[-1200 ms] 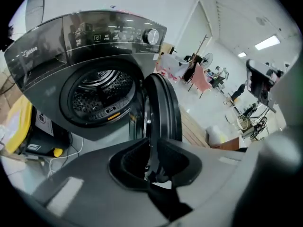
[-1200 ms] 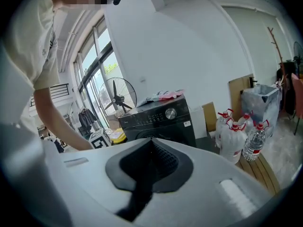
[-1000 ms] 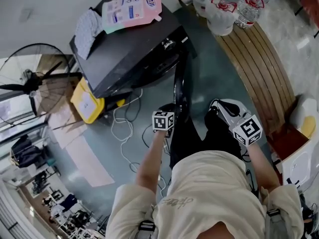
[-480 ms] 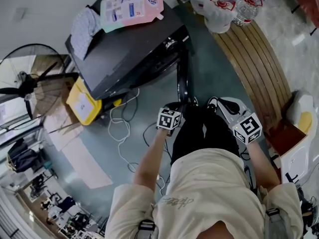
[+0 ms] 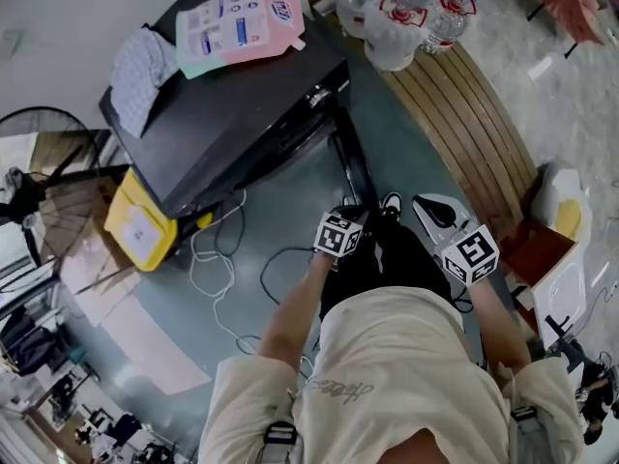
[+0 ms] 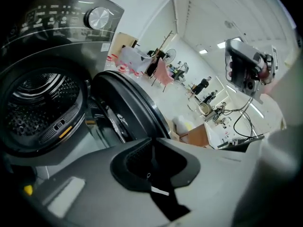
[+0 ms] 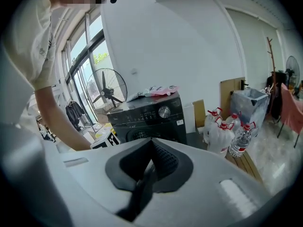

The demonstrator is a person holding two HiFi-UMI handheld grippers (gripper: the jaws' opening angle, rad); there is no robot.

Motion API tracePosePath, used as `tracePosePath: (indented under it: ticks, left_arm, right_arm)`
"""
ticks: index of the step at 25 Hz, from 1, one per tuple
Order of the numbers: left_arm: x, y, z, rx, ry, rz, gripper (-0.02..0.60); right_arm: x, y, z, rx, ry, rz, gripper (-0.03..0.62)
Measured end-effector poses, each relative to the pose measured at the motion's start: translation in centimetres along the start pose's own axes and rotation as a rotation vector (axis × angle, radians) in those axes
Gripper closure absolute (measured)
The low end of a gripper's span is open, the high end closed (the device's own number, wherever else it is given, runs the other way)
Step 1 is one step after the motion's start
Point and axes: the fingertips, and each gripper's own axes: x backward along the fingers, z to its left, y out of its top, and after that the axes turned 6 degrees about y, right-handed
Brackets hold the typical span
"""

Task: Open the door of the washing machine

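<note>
Head view: the washing machine is standing with its door hanging wide open, the left gripper just beside the door's edge, the right gripper hovering apart

Left gripper view: its fingers have just been closing, now sitting together, empty, below the door

Right gripper view: its fingers are resting together, empty

Left gripper view: washing machine cut off at nine o'clock; lettering on its panel too blurred to read. Right gripper view: my right gripper covers the machine's lower front at six. Head view: fan cropped at nine, bottles at twelve.
</note>
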Motion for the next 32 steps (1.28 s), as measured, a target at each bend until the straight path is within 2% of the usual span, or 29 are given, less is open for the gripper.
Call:
tracePosePath:
  ticks: [6,14,22,32]
  left_arm:
    - [-2.4,2.1,-2.6,-0.064,-0.082,0.008,0.548]
    - [-5.3,4.8,-5.2,-0.118,-0.126,0.002,0.545]
    - [-8.1,8.2,-6.9,-0.108,-0.088,-0.02,0.551]
    - [-12.1,13.9,-8.1,-0.054,-0.049,-0.039,0.535]
  right_arm:
    - [0.3,0.5,-0.5,-0.025,-0.06,-0.009,0.592]
    - [2.4,0.0,-2.1,-0.043,-0.12,-0.009,0.592]
    - [5.0,-1.1,-4.9,-0.054,-0.103,-0.014,0.592]
    - [7.2,-0.2,-11.0,-0.06,-0.08,-0.034,0.592]
